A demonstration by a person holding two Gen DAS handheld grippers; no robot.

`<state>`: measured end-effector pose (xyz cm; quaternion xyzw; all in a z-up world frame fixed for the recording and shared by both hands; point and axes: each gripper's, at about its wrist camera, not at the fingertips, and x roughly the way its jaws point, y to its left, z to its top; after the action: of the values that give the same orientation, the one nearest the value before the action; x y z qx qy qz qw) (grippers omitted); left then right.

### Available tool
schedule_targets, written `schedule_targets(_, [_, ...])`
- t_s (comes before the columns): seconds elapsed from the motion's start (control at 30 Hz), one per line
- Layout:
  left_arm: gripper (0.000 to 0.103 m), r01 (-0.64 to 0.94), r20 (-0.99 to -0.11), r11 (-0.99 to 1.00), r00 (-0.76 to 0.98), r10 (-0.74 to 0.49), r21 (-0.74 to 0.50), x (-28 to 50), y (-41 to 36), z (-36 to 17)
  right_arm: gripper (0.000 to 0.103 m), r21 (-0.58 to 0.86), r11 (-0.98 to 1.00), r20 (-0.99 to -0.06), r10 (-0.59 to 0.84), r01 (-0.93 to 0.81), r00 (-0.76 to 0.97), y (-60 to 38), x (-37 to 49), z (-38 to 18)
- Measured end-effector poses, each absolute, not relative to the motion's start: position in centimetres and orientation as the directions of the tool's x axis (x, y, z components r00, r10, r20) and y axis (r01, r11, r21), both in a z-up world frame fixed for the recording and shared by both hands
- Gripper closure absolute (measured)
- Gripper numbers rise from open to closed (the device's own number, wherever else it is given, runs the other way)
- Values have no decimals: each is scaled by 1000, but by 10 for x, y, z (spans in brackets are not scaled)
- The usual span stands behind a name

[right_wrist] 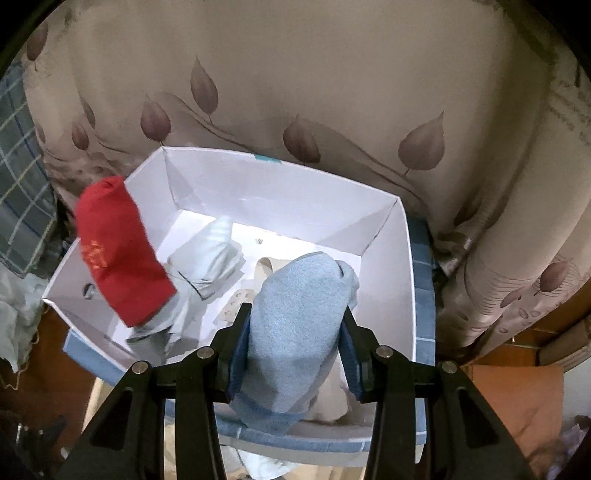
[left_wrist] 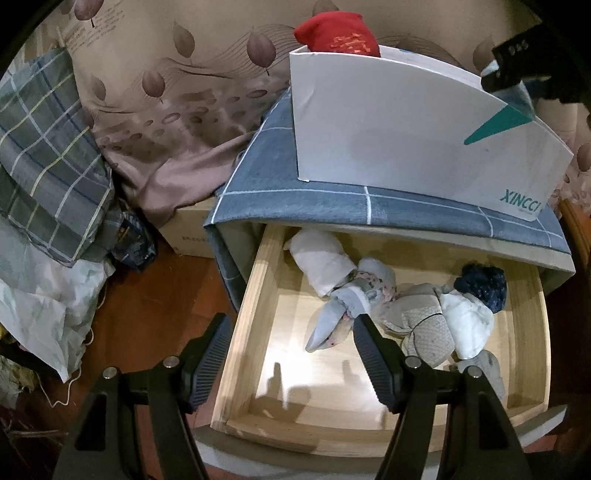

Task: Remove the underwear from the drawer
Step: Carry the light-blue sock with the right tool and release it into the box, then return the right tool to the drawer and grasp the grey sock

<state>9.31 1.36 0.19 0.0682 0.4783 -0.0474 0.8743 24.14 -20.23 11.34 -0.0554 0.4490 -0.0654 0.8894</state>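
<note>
- While the right gripper [right_wrist: 293,347] clenched a light-blue rolled garment [right_wrist: 295,332] above the white box [right_wrist: 402,266], its long axis ran along the fingers, pointing away.
- Left gripper [left_wrist: 291,354] hung released over the drawer [left_wrist: 255,295].

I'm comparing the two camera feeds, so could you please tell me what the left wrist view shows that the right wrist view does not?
Only the left wrist view shows the open wooden drawer with rolled underwear inside, under the open left hand-held gripper. Only the right wrist view shows the right hand-held gripper shut on a light blue roll over the box's interior. Both show the white box and the red garment.
</note>
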Motion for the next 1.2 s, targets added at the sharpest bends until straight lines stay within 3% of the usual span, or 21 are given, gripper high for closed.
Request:
schedule_targets(0.37, [33,148,-848,986,530,-18,72,94,13,1,59,-165,984,-829,-179,74,530,-207,259,81])
schedule_targets(0.57, [33,148,-849,986,528,-18,72,94,14,1,50,-189,980,-825,-189,55,533,-201,258,82])
schedule_targets(0.73, [33,142,-850,987,527,-10,77,94,14,0,38,-185,981,-814,-185,56,551,-200,254,92])
schedule_targets(1.2, [33,124,-857,990,516,-3,71,96,17,-2,34,-101,995,-803,-94,22,588,-214,192,147])
